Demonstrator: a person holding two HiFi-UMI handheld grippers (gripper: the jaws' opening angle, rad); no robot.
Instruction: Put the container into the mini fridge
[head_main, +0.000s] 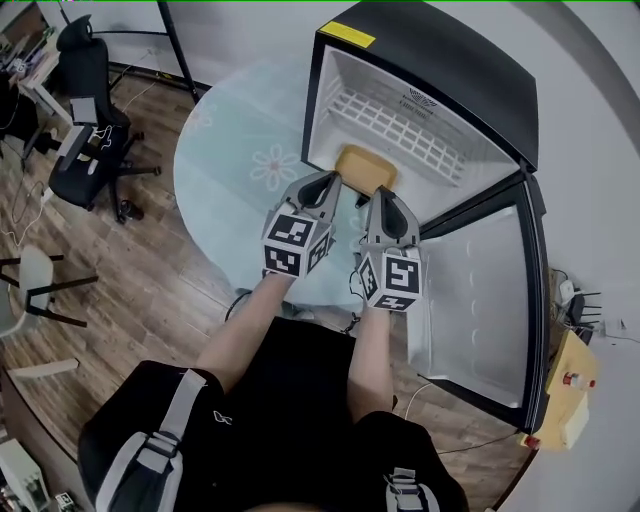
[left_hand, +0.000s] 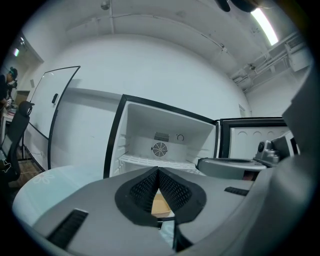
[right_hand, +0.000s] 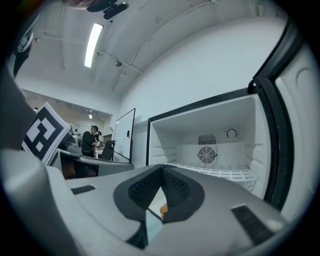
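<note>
A container with a tan lid hangs at the mouth of the open mini fridge, just below its white wire shelf. My left gripper is shut on the container's left rim and my right gripper on its right rim. In the left gripper view the jaws of the left gripper meet at the tip, with the tan lid showing under them. In the right gripper view the right gripper stands the same way over the container. Most of the container's body is hidden.
The fridge stands on a round glass table, its door swung open to the right. A fan grille sits on the fridge's back wall. An office chair stands on the wooden floor at left. A person's legs are below.
</note>
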